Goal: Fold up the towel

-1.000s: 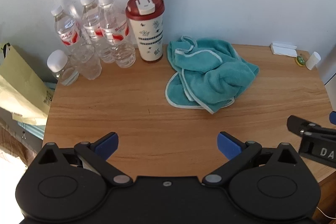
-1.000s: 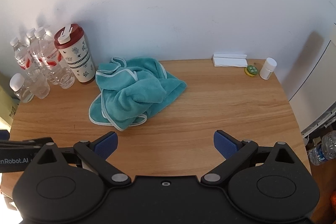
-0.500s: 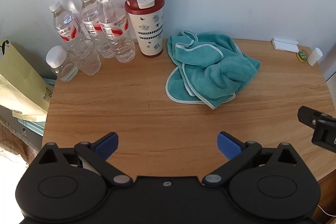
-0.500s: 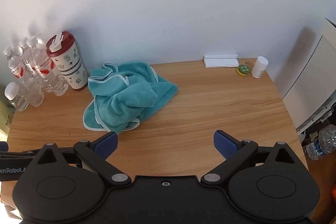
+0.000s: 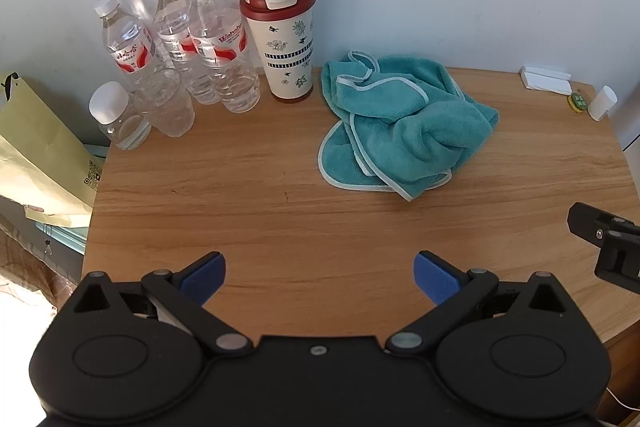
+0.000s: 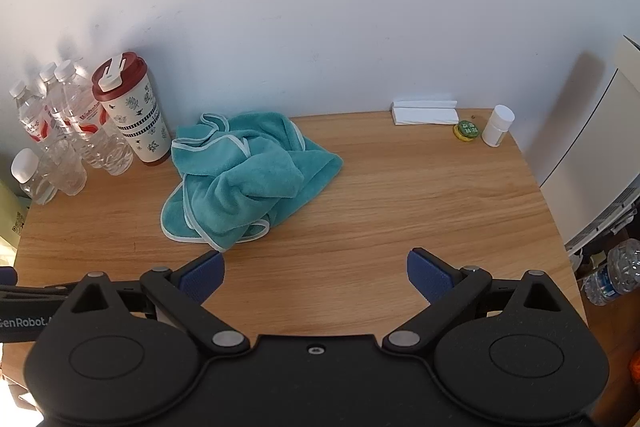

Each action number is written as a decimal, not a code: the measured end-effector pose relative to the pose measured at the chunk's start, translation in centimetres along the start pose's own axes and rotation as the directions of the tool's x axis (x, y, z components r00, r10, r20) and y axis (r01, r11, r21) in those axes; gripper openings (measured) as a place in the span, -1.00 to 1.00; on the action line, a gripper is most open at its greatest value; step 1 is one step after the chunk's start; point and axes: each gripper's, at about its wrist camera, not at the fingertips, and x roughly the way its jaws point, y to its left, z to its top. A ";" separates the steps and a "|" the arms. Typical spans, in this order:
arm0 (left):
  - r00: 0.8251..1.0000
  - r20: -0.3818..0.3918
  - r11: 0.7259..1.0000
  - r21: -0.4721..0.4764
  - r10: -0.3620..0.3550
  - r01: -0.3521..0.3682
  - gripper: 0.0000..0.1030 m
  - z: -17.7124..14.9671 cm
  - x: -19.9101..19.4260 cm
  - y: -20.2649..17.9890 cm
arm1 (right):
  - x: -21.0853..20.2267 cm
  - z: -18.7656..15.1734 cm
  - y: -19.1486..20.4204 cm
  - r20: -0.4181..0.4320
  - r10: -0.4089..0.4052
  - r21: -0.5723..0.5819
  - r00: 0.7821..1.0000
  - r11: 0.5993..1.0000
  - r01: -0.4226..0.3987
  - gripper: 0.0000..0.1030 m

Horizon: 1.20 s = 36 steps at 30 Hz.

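Crumpled towel point(image 6: 248, 183) lies seemingly beyond spread fingers point(image 6: 202, 277).

Towel point(image 5: 404, 131) lies right of tumbler point(image 5: 282, 39), on table point(image 5: 240, 211).

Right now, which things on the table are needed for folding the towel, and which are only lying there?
Needed:
- teal towel, crumpled on the table
- left gripper, open
- right gripper, open

Only lying there:
- water bottles
- red-lidded tumbler
- white box
- small white bottle
- green-topped tin
- yellow paper bag
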 end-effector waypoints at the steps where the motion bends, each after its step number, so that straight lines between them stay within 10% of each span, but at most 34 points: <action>1: 1.000 0.000 1.000 0.000 0.001 -0.001 0.99 0.0 0.0 0.0 | 0.0 0.0 0.0 0.001 -0.001 0.001 1.000 1.000 0.001 0.94; 36: 1.000 0.001 1.000 -0.012 0.012 -0.012 0.99 0.3 0.2 0.9 | -0.2 0.4 1.0 0.001 -0.052 -0.034 0.999 0.998 0.052 0.94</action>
